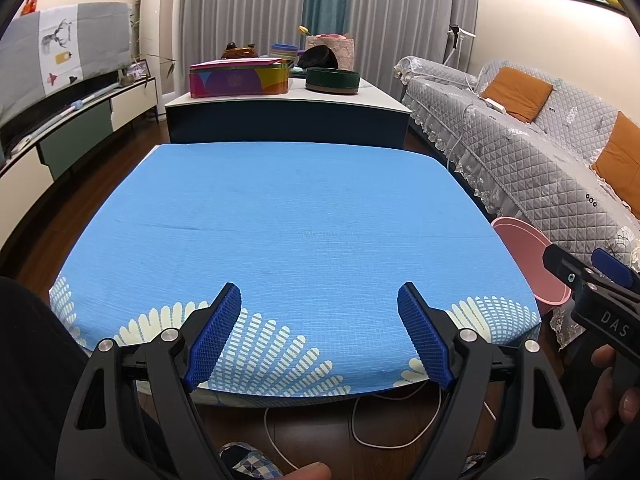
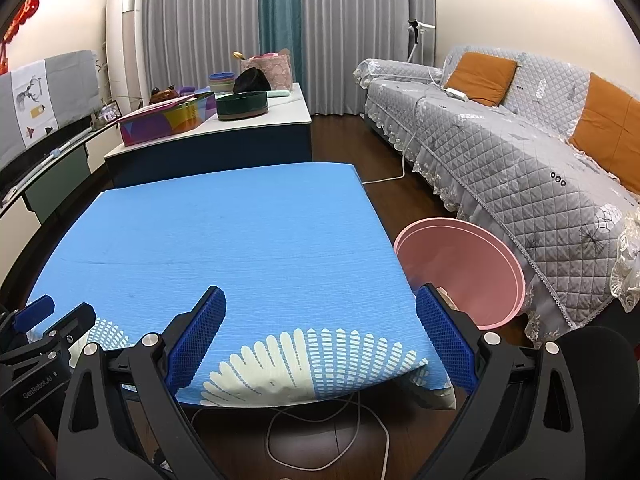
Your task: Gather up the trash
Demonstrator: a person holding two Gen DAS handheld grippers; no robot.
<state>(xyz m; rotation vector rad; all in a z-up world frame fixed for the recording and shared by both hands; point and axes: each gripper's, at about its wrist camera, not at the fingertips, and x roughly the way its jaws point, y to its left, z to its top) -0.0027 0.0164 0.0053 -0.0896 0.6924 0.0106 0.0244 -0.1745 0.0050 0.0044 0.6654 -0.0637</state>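
Left wrist: gripper (image 1: 320, 332) wide apart over tablecloth (image 1: 296, 220) near edge (pink bin (image 2: 460, 268) beside).

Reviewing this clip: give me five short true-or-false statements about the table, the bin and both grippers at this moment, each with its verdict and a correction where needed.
1. The left gripper is open with nothing between its fingers. True.
2. The right gripper is shut on a piece of trash. False: it is open and holds nothing.
3. The pink bin stands on the floor between the table and the sofa. True.
4. The blue tablecloth has crumpled paper lying in its middle. False: no trash shows on the cloth.
5. The pink bin sits on top of the table. False: it stands beside the table's right edge, lower than the tabletop.
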